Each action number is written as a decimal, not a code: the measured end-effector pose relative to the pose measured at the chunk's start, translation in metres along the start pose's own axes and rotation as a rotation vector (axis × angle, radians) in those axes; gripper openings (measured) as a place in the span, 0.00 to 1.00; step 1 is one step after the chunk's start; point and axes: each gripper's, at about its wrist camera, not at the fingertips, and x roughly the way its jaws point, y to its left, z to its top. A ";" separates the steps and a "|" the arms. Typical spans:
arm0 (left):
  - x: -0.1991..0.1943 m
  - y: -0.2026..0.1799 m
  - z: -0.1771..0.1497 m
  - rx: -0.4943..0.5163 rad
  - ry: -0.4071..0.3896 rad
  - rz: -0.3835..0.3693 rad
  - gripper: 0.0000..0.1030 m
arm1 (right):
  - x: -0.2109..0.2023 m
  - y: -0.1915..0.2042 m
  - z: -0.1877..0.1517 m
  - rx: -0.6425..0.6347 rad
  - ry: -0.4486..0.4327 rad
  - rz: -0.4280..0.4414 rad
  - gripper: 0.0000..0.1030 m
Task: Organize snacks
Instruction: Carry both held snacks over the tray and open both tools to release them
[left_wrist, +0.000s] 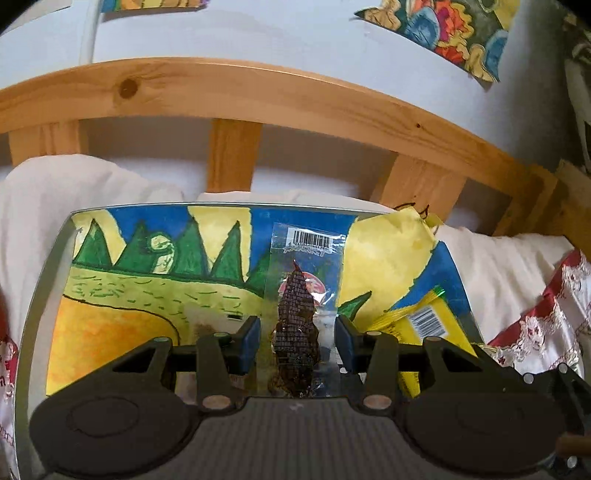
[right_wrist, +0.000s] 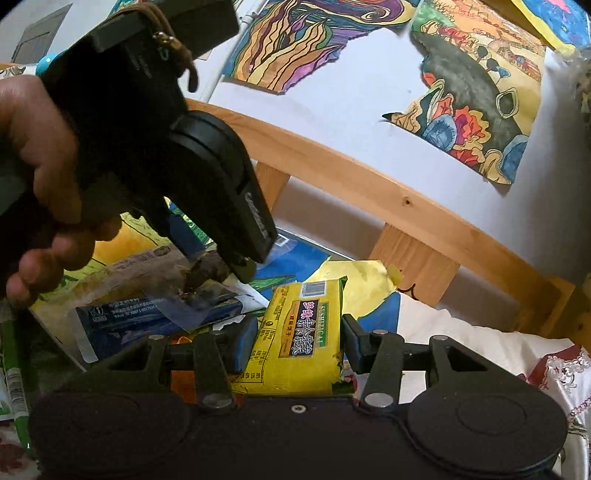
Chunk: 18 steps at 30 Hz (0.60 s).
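Lying between spread left gripper (left_wrist: 298, 338) fingers, untouched: clear plastic packet of dark dried meat (left_wrist: 297, 328). Sitting between spread right gripper (right_wrist: 300, 341) fingers: yellow foil biscuit packet (right_wrist: 295, 336); contact unclear.

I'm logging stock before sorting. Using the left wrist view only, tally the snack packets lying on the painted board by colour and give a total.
On the painted board:
clear packet, with a dark brown strip inside: 1
yellow packet, with a barcode showing: 1
Total: 2
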 end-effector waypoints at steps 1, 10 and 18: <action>0.001 -0.001 0.000 0.000 0.004 0.001 0.46 | 0.001 0.000 0.000 -0.002 0.003 0.002 0.49; 0.001 0.005 -0.001 -0.035 0.014 -0.008 0.49 | 0.002 0.001 0.000 0.003 0.001 -0.005 0.57; -0.020 0.012 0.001 -0.068 -0.037 -0.035 0.70 | -0.009 -0.007 0.007 0.062 -0.014 -0.006 0.71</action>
